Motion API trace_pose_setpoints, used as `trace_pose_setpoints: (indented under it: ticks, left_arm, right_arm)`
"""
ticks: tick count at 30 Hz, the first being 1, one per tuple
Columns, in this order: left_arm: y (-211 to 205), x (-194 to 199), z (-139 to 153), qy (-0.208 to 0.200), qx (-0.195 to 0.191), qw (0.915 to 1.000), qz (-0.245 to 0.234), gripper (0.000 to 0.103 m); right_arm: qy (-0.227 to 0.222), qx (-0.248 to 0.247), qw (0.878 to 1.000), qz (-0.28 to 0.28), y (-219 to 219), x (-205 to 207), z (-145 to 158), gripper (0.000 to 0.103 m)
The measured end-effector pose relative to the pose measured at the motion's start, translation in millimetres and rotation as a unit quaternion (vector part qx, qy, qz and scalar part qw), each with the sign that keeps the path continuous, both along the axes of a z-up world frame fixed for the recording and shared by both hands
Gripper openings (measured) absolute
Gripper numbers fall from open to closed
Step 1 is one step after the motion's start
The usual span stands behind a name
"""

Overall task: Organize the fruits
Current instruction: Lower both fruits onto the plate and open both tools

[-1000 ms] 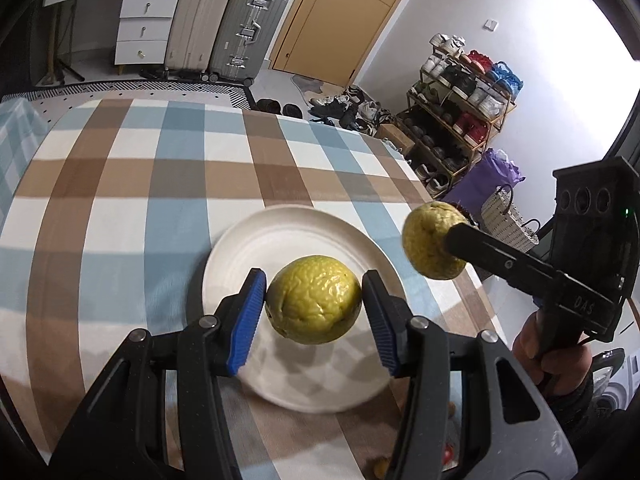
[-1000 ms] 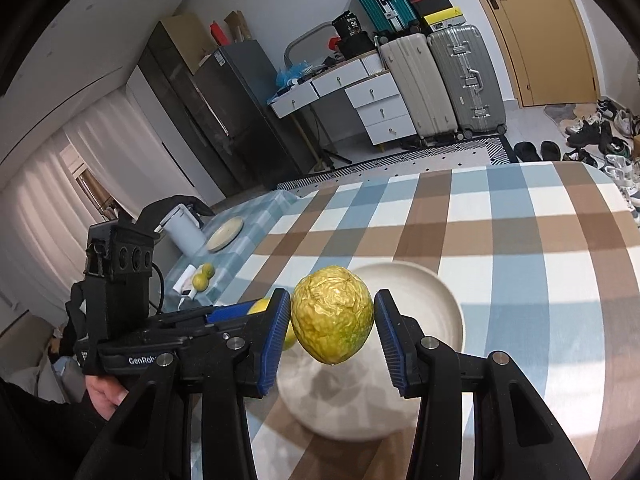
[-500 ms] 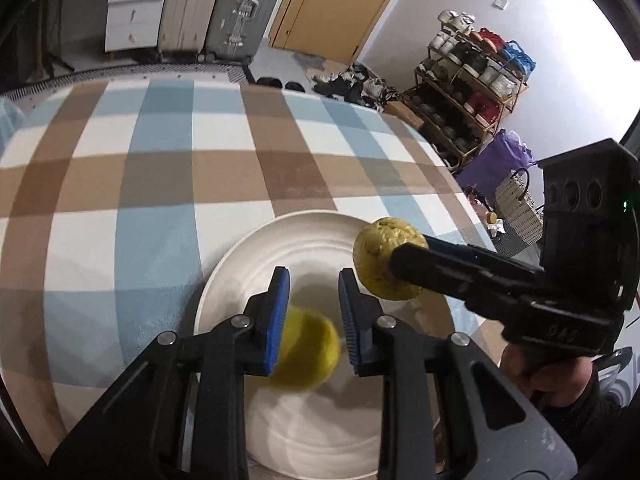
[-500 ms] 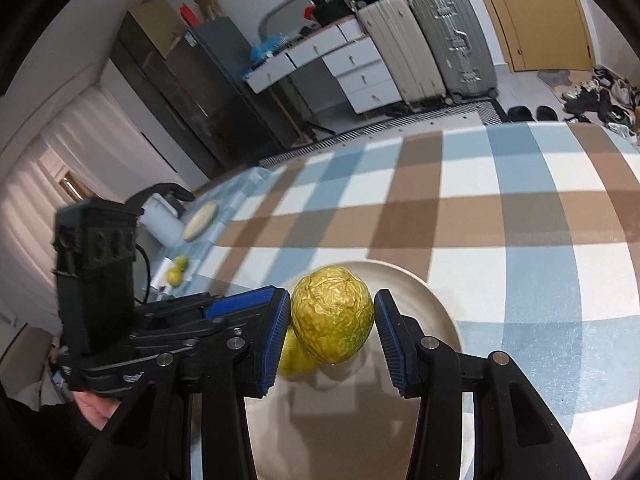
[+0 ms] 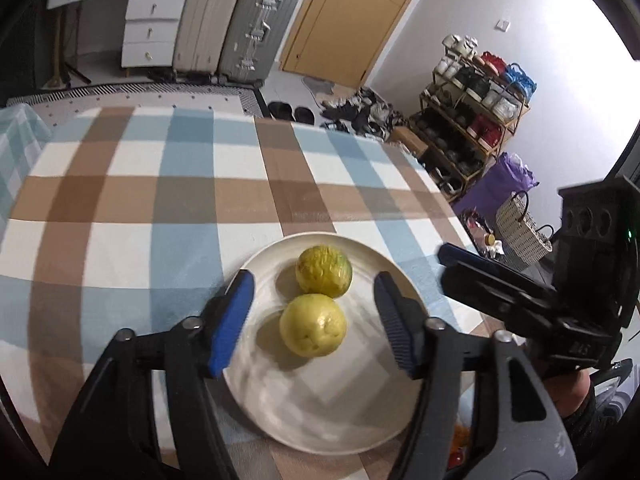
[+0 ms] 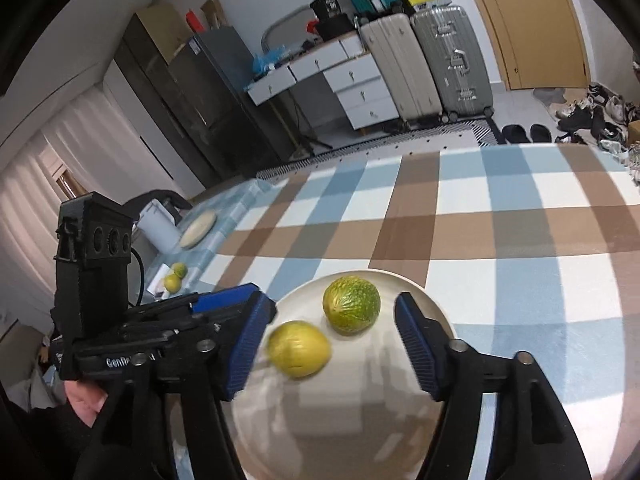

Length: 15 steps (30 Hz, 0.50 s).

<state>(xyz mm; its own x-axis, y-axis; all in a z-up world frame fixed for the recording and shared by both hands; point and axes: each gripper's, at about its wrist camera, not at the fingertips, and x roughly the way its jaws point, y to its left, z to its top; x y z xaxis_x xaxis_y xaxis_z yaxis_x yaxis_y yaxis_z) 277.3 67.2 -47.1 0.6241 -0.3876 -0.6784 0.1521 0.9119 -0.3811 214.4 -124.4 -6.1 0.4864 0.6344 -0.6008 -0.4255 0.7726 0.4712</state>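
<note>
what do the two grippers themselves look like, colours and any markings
Both the left gripper and the right gripper are black plastic clamp frames with silver pivot bolts and blue ribbed finger pads. The left one's body, seen from the right wrist, has white "Gen..." lettering, a black cable and a boxy module with three round holes.

plate (image 5: 372, 420): glossy ceramic | fruits (image 5: 313, 325): wrinkled, dimpled skin | tablecloth (image 5: 120, 200): matt checked cloth

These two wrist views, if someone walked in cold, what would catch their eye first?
Probably the two yellow-green fruits sitting side by side on the white plate: the yellower fruit nearer the left camera, the greener fruit just beyond it. Next, the open left gripper and open right gripper framing them with blue pads, both empty. The plate rests on a blue, brown and white checked tablecloth.
</note>
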Motion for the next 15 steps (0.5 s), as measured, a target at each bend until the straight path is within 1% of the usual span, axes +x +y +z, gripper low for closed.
trace_pose_setpoints:
  ticks: [1,2,3,7,10,12,15]
  left_arm:
    - [0,-7,7,-0.006,0.003,1.0000,0.002,0.067]
    - [-1,-12,12,-0.012,0.006,0.9999,0.004,0.068]
    - [-3,-19,18,-0.018,0.011,0.9998,0.006,0.068]
    - [-8,-52,44,-0.041,0.027,0.9986,0.018,0.080]
    - [-14,-78,59,-0.059,0.035,0.9973,0.025,0.081]
    - [-18,-97,68,-0.067,0.040,0.9966,0.025,0.081]
    - [-25,-120,76,-0.074,0.044,0.9960,0.026,0.086]
  right_arm:
    - [-0.009,-0.001,1.000,-0.007,-5,-8,7,0.078]
    - [-0.015,-0.002,1.000,-0.010,-7,-14,12,0.082]
    - [-0.021,-0.002,1.000,-0.012,-10,-20,17,0.083]
    - [-0.050,-0.003,0.998,-0.023,-25,-51,39,0.092]
    - [-0.071,0.001,0.997,-0.038,-37,-76,52,0.093]
    - [-0.081,0.005,0.996,-0.046,-44,-93,60,0.097]
    - [-0.097,0.008,0.994,-0.053,-51,-118,69,0.099]
